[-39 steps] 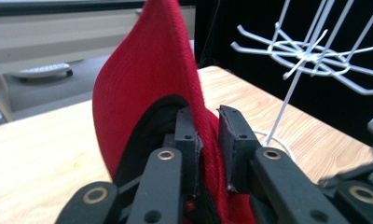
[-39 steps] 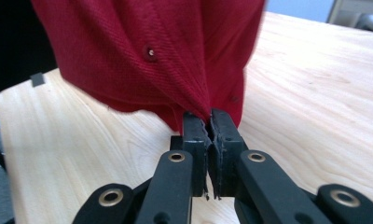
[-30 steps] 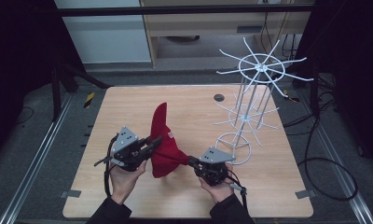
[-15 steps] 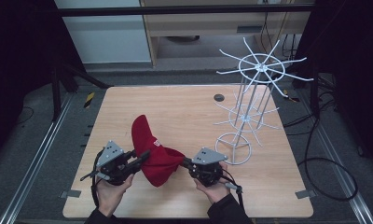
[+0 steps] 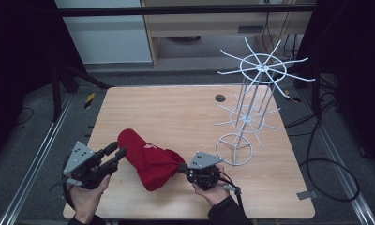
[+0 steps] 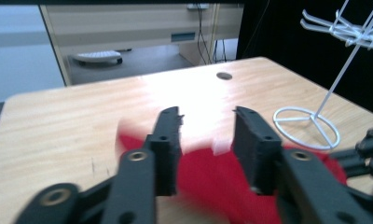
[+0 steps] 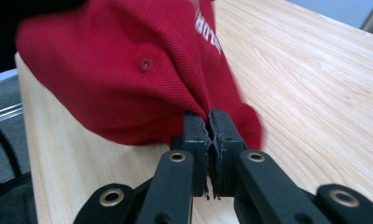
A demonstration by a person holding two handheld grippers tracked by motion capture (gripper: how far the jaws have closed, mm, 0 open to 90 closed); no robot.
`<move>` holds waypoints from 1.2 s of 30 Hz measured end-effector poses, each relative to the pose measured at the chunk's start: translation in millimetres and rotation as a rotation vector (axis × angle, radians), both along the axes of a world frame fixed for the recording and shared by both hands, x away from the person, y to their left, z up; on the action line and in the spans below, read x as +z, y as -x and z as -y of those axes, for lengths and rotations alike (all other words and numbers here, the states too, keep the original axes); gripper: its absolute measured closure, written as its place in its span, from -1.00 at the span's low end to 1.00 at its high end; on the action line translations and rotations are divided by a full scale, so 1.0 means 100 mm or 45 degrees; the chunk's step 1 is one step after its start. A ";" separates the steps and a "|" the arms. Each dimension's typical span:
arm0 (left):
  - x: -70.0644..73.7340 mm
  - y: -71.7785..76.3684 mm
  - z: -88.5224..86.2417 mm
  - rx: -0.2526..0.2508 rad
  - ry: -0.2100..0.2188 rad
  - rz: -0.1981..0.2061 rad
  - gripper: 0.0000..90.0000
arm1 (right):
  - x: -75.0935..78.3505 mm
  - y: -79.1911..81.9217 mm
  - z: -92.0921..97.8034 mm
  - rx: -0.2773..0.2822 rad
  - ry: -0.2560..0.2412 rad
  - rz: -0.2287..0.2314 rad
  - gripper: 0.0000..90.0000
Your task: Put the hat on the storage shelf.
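A red cap (image 5: pixel 150 159) lies near the front edge of the wooden table (image 5: pixel 176 108), between the 2 grippers, with a white wire rack (image 5: pixel 251 112) standing apart to its right. The right gripper (image 5: pixel 184 169) has its jaws pressed tight together on a fold of the cap's fabric at its right end; in the right gripper view the cloth bunches into the pinch and pulls into creases, with a small eyelet and part of some white lettering on the crown above it. The left gripper (image 5: pixel 121 151) sits just at the cap's left end with its jaws spread apart and nothing between them; in the left gripper view the red cloth lies under and beyond the gap, blurred. The cap looks light and soft: the woven crown sags and folds under a single pinch, so it will droop and swing if lifted by 1 corner. The fabric seems grippy rather than slippery, and nothing about it is fragile. A stiffer part such as a brim or the band edge would likely give a steadier hold than loose crown cloth, though the brim cannot be clearly made out here. A second hold at the left end would probably keep it spread.
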State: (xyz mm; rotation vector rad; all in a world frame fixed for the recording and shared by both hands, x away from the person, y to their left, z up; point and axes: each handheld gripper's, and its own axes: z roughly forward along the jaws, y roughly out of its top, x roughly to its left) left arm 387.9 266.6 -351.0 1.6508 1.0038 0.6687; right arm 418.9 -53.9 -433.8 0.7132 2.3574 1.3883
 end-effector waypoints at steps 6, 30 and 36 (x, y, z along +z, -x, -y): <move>-0.09 -0.27 0.25 -0.117 -0.151 -0.150 0.93 | -0.01 0.03 -0.10 0.021 0.036 0.037 0.93; -0.88 -0.41 0.51 -0.157 -0.294 -0.371 0.67 | -0.07 0.14 0.57 -0.153 -0.019 0.013 0.31; -0.73 -0.37 0.75 -0.184 -0.286 -0.304 0.43 | -0.16 0.20 0.94 -0.275 -0.029 -0.011 0.24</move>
